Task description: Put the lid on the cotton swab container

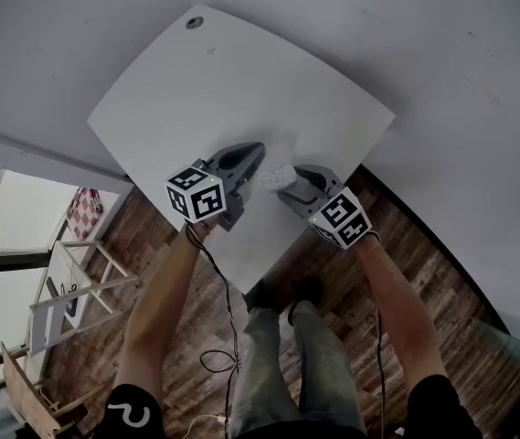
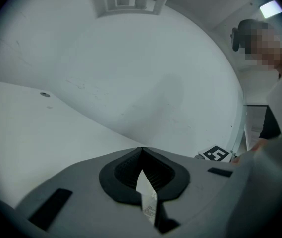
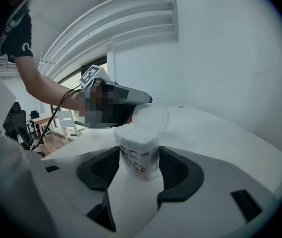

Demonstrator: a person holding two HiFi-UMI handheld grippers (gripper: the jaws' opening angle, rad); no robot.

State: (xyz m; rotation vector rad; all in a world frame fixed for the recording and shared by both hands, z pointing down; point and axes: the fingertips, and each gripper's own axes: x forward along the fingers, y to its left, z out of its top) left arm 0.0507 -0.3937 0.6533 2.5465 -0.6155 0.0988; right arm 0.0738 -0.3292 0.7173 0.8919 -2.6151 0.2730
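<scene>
While uncovered, the container point(image 3: 140, 155) brims with white swabs point(image 3: 136, 131).

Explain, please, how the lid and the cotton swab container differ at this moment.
The lid is clear and empty; the cotton swab container is printed and packed with white swabs. The lid sits on edge in the almost closed left gripper; the cotton swab container stands upright in the wide-set right gripper. Both are gripped.

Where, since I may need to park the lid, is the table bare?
Bare: the whole table from the hole at the far corner nearly to the front edge. Crowded only there: left gripper with the lid, right gripper holding the container.
</scene>
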